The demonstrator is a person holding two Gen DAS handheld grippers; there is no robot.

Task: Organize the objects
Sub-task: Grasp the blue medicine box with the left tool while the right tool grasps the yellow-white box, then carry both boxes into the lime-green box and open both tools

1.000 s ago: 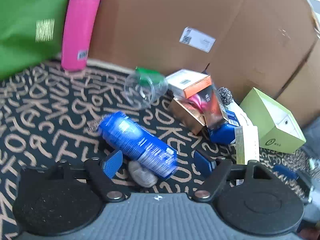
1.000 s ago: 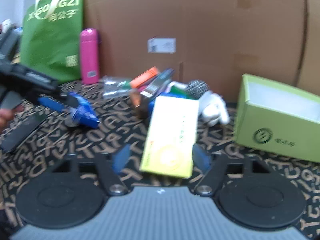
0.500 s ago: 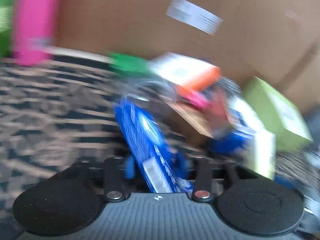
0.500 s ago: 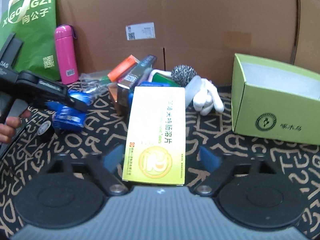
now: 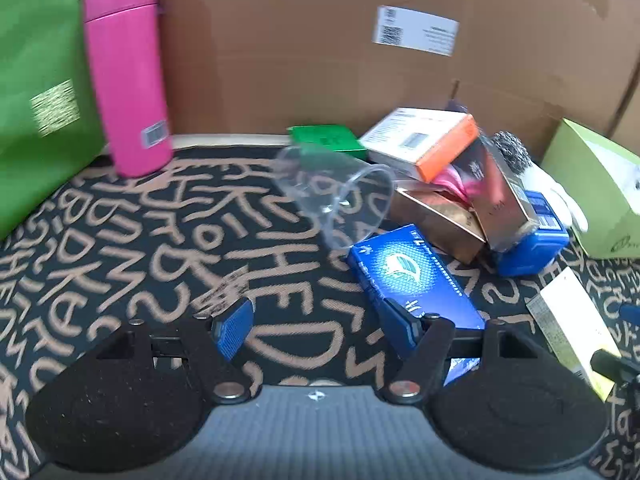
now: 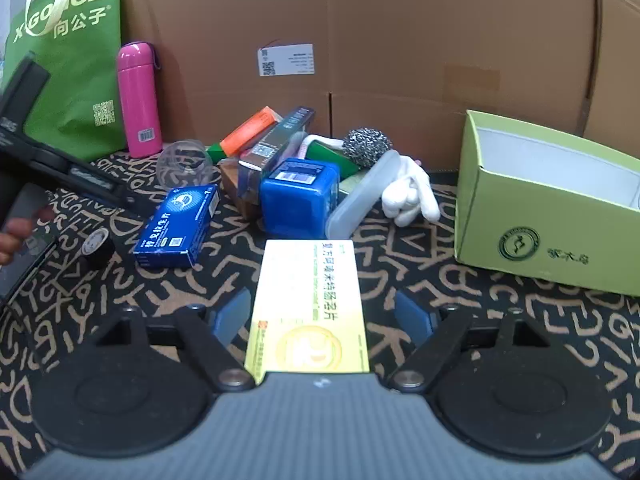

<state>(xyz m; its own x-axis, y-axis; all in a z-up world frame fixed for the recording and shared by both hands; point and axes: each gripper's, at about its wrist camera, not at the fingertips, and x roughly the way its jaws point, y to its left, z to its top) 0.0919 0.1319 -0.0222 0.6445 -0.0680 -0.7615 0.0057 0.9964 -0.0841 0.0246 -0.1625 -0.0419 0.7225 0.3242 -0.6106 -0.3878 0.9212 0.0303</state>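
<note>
A flat blue box (image 5: 412, 280) lies on the patterned mat, just right of my open, empty left gripper (image 5: 320, 326); it also shows in the right wrist view (image 6: 178, 226). A yellow box (image 6: 310, 306) lies flat between the spread fingers of my open right gripper (image 6: 324, 316), apparently untouched; its edge shows in the left wrist view (image 5: 568, 324). A clear plastic cup (image 5: 340, 196) lies on its side. Behind it is a pile: orange-and-white box (image 5: 424, 140), gold box (image 5: 436, 216), blue cube box (image 6: 300, 196), steel scourer (image 6: 366, 146), white glove (image 6: 408, 194).
A pink bottle (image 5: 126, 68) and a green bag (image 6: 72, 68) stand at the back left against a cardboard wall (image 5: 320, 40). An open light-green box (image 6: 548, 200) stands at the right. A black tape roll (image 6: 96, 244) lies left of the blue box.
My left gripper closed on the blue box, swung it right, then let it go flat by the pile and opened. The right gripper stayed open around the yellow box.
</note>
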